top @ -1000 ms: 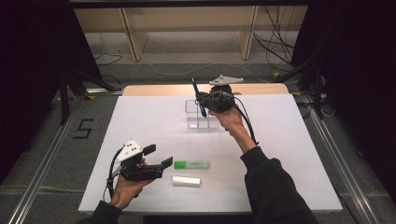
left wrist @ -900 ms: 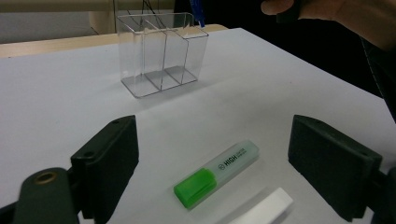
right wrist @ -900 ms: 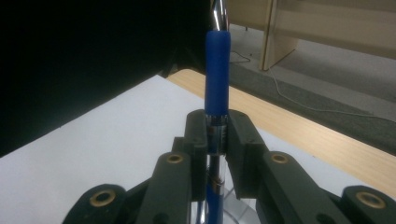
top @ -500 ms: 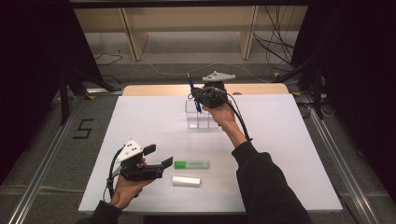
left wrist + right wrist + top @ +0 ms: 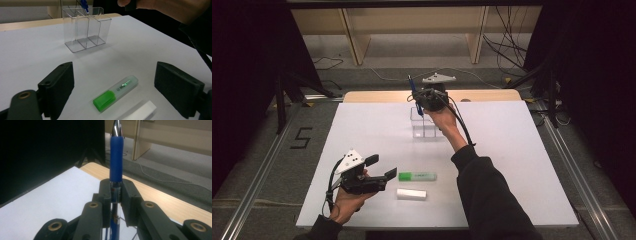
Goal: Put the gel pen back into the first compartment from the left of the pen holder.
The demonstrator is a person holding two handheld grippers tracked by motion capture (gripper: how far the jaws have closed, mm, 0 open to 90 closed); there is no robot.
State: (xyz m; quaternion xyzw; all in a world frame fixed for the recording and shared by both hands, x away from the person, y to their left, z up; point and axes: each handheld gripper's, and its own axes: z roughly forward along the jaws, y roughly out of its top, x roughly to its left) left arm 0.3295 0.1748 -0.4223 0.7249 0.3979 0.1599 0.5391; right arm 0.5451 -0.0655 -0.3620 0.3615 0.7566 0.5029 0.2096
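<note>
At the near left of the surface (image 5: pixel 362 130), your left claw (image 5: pixel 379 167) rests low with its jaws spread wide and nothing between them, aimed at the green highlighter (image 5: pixel 417 176) and the white eraser (image 5: pixel 411 194) lying just past it, which looks like readiness for the next pickup. Farther back, near the middle, the clear three-compartment holder (image 5: pixel 424 125) stands upright at the far edge. Above it your right claw (image 5: pixel 116 195) is pressed together on the blue pen (image 5: pixel 116 157), gripping its barrel below the rubber sleeve so the pen hangs roughly upright, its lower end at the holder's top, apparently to drop in.
</note>
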